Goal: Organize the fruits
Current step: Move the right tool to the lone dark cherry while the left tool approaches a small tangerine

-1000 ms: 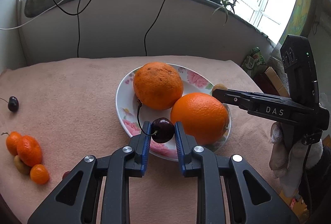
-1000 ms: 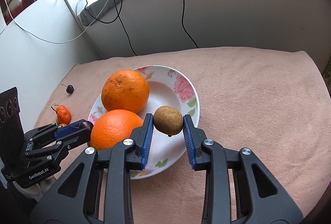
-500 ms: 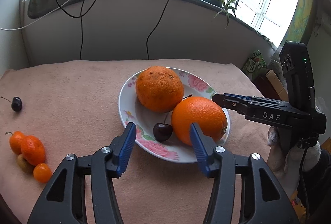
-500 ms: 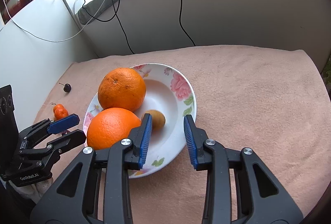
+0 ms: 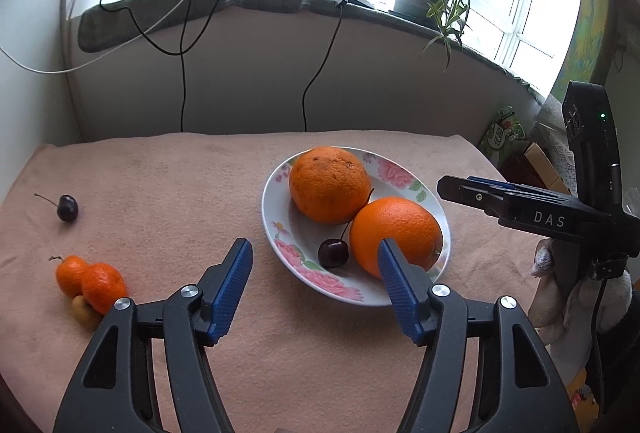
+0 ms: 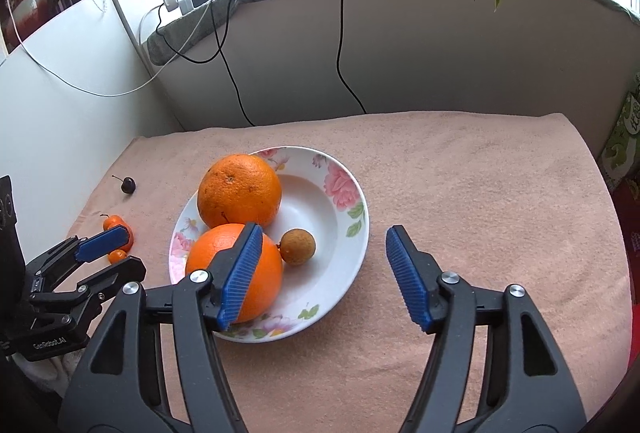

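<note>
At the far left of the bench [image 5: 168, 189], a loose cherry [image 5: 67, 208] lies alone, and nearer the left claw [image 5: 312, 265] sits a cluster of small orange fruits [image 5: 93, 283] with a brownish one tucked under them. The left claw's jaws have just been opening and stand spread, nothing between them. The cherry it let go [image 5: 333, 253] rests in the flowered plate [image 5: 276, 221], against two big oranges [image 5: 330, 185]. On the right, the right claw [image 6: 324, 265] is likewise spread and empty, its jaws having just opened; the small brown fruit [image 6: 297, 246] sits in the plate. The step looks like release done; next probably calls for reaching left for the remaining loose fruit
</note>
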### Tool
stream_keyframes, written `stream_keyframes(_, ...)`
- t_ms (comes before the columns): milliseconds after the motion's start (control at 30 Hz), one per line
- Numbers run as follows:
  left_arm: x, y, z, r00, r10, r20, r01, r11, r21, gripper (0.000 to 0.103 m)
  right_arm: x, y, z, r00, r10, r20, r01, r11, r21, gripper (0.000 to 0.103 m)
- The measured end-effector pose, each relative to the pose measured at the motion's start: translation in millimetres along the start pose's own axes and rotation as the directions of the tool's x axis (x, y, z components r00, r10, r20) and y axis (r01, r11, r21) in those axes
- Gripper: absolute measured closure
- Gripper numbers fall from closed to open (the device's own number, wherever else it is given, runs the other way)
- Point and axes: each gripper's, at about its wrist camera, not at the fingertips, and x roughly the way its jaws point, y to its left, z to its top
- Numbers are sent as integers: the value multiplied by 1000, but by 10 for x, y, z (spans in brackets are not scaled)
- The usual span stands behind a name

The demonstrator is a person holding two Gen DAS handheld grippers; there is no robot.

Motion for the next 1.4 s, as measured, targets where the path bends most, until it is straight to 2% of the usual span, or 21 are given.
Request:
stream_keyframes(100, -77, 29, -10, 1000, 8, 13, -8, 1000, -3, 38, -60, 109, -2, 1000, 10, 14, -9, 1000, -17, 25)
stream_keyframes(400, -324, 294, -120, 998, 52, 39, -50, 998, -41, 38, -133, 501, -35, 996, 84, 14, -83, 995, -58, 24)
stream_keyframes(533, -464, 480, -168, 995, 80, 54, -76, 995, -70, 38, -118, 705, -62, 994, 109, 7, -108, 990, -91, 15)
stream_keyframes(733, -664, 795, -291, 989, 138, 54, -132, 986, -101, 38, -46, 990, -116, 989, 146, -25, -148, 977, -153, 15)
stream_keyframes(1000, -877, 1182, -512, 976, 214, 39, -205, 965, -163, 37, 77, 1324, -249, 971, 231, -65, -240, 947, -216, 15)
stream_keyframes(1200, -900, 1388, -650, 973, 229, 23, -220, 956, -195, 37, 145, 1561, -324, 963, 254, -90, -269, 925, -269, 15)
stream_keyframes(1400, -875, 1452, -719, 979, 203, 14, -195, 956, -220, 38, 257, 1696, -392, 953, 274, -129, -300, 912, -280, 15)
